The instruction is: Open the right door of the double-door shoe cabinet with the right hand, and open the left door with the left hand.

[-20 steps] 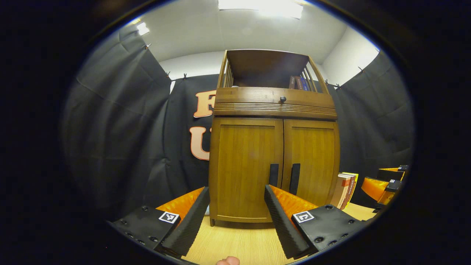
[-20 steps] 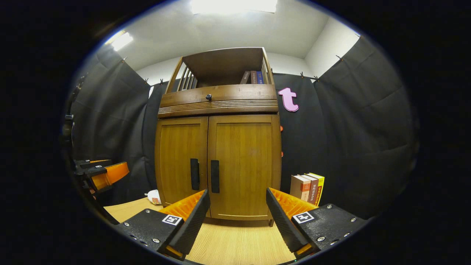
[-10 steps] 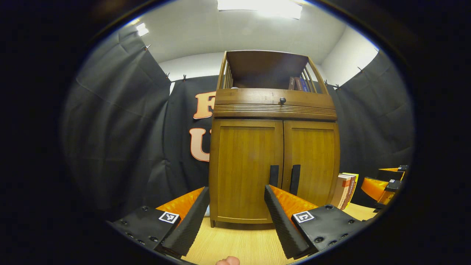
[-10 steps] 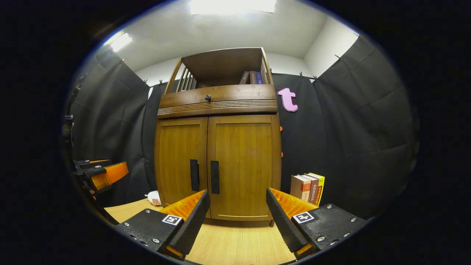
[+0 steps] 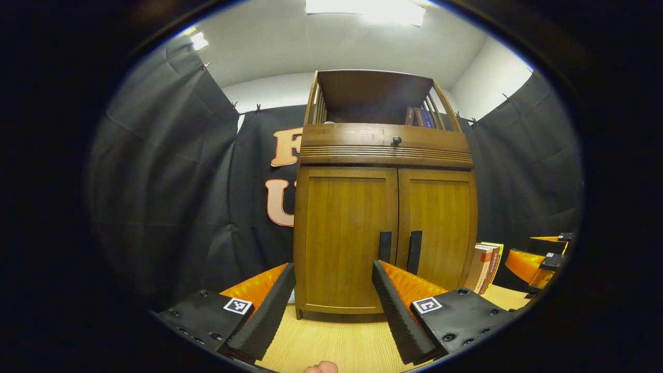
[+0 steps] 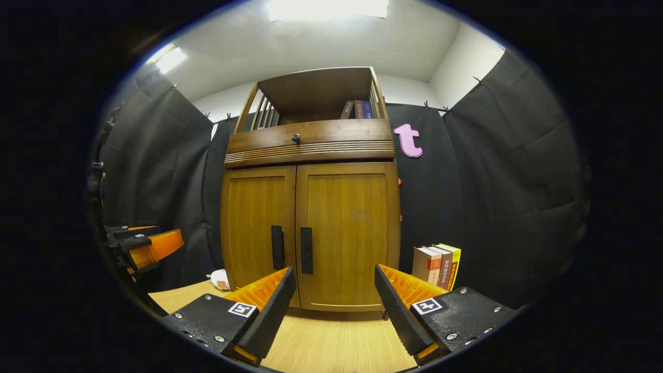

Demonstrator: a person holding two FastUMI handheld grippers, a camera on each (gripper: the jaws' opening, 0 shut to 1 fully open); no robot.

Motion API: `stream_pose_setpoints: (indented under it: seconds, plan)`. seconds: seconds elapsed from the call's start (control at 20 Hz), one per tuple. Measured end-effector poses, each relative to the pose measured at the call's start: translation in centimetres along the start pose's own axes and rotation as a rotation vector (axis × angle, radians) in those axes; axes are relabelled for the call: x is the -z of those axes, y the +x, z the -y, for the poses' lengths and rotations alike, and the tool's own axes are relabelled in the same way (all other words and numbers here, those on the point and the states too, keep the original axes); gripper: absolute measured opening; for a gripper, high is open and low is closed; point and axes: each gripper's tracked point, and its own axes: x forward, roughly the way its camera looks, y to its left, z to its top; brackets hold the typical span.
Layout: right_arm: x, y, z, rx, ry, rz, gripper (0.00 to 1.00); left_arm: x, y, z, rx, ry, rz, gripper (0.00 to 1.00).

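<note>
A brown wooden shoe cabinet (image 5: 383, 155) (image 6: 311, 147) stands on a light wooden table, both doors closed. Its left door (image 5: 344, 238) (image 6: 256, 223) and right door (image 5: 440, 223) (image 6: 347, 233) each carry a dark vertical handle by the centre seam: left handle (image 5: 385, 246) (image 6: 277, 247), right handle (image 5: 415, 252) (image 6: 306, 250). My left gripper (image 5: 334, 298) is open, short of the left door. My right gripper (image 6: 334, 300) is open in front of the right door. Each gripper also appears from the side in the other's view: the right gripper (image 5: 538, 259), the left gripper (image 6: 145, 246).
Several upright books (image 6: 437, 265) (image 5: 484, 267) stand on the table right of the cabinet. A small white object (image 6: 220, 278) lies at its left foot. More books (image 6: 357, 109) sit on the open top shelf above a drawer with a round knob (image 6: 296, 138). Black cloth walls surround the booth.
The right gripper view has shifted slightly, so the cabinet sits a little further right and closer. The left gripper has barely moved. Both doors stay closed.
</note>
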Motion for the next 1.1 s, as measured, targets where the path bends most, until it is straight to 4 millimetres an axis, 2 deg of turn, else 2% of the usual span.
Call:
stream_pose_setpoints:
  seconds: [0.1, 0.15, 0.25, 0.3, 0.35, 0.4, 0.45, 0.6, 0.65, 0.75, 0.8, 0.85, 0.9, 0.95, 1.0, 1.05, 1.1]
  plan:
    - [0.0, 0.4, -0.2, -0.008, 0.002, -0.002, 0.93, 0.0, 0.1, -0.2, -0.003, 0.002, -0.003, 0.96]
    - [-0.1, 0.6, -0.2, -0.013, 0.003, -0.001, 0.97, 0.1, 0.0, -0.1, -0.005, 0.000, -0.006, 0.96]
    - [-0.5, 1.5, -0.5, -0.022, 0.010, 0.010, 0.93, 0.3, -0.3, -0.3, -0.012, -0.004, -0.014, 0.96]
    - [-0.6, 2.1, -0.8, -0.031, 0.017, 0.010, 0.97, 0.4, -0.3, -0.5, -0.015, -0.003, -0.016, 0.96]
    - [-0.7, 2.9, -1.0, -0.040, 0.023, 0.008, 0.93, 0.3, -0.4, -0.7, -0.019, -0.001, -0.017, 0.96]
    - [-0.9, 3.7, -1.3, -0.049, 0.030, 0.006, 0.97, 0.3, -0.3, -0.8, -0.021, -0.001, -0.016, 0.97]
    - [-0.9, 4.6, -1.5, -0.059, 0.036, 0.004, 0.93, 0.2, -0.4, -0.9, -0.022, -0.002, -0.016, 0.96]
    - [-1.6, 7.8, -2.3, -0.095, 0.073, -0.001, 0.93, 0.2, -0.4, -1.0, -0.026, 0.006, -0.016, 0.96]
    - [-1.9, 9.0, -2.5, -0.105, 0.075, 0.002, 0.97, 0.2, -0.4, -1.0, -0.027, 0.007, -0.017, 0.96]
    - [-1.9, 11.6, -2.5, -0.109, 0.059, -0.005, 0.93, 0.5, -0.6, -0.8, -0.019, -0.003, -0.024, 0.96]
    - [-1.9, 12.9, -2.6, -0.112, 0.052, -0.003, 0.98, 0.7, -0.6, -0.6, -0.010, -0.010, -0.033, 0.96]
    - [-1.7, 14.2, -2.7, -0.108, 0.048, -0.007, 0.94, 1.0, -0.9, -0.4, -0.003, -0.012, -0.041, 0.96]
    - [-1.3, 15.4, -3.0, -0.107, 0.046, -0.010, 0.98, 1.1, -0.9, -0.4, -0.001, -0.010, -0.048, 0.96]
    - [-0.9, 16.8, -3.3, -0.104, 0.041, -0.016, 0.93, 1.2, -1.0, -0.5, 0.000, -0.009, -0.049, 0.96]
    - [-0.4, 18.1, -3.5, -0.095, 0.036, -0.021, 0.98, 1.0, -1.0, -0.6, -0.001, -0.012, -0.047, 0.96]
    - [0.2, 19.3, -3.8, -0.087, 0.034, -0.028, 0.98, 1.2, -1.0, -0.5, 0.001, -0.017, -0.048, 0.96]
    - [1.0, 20.4, -4.2, -0.082, 0.034, -0.037, 0.94, 1.2, -0.9, -0.6, 0.001, -0.021, -0.050, 0.96]
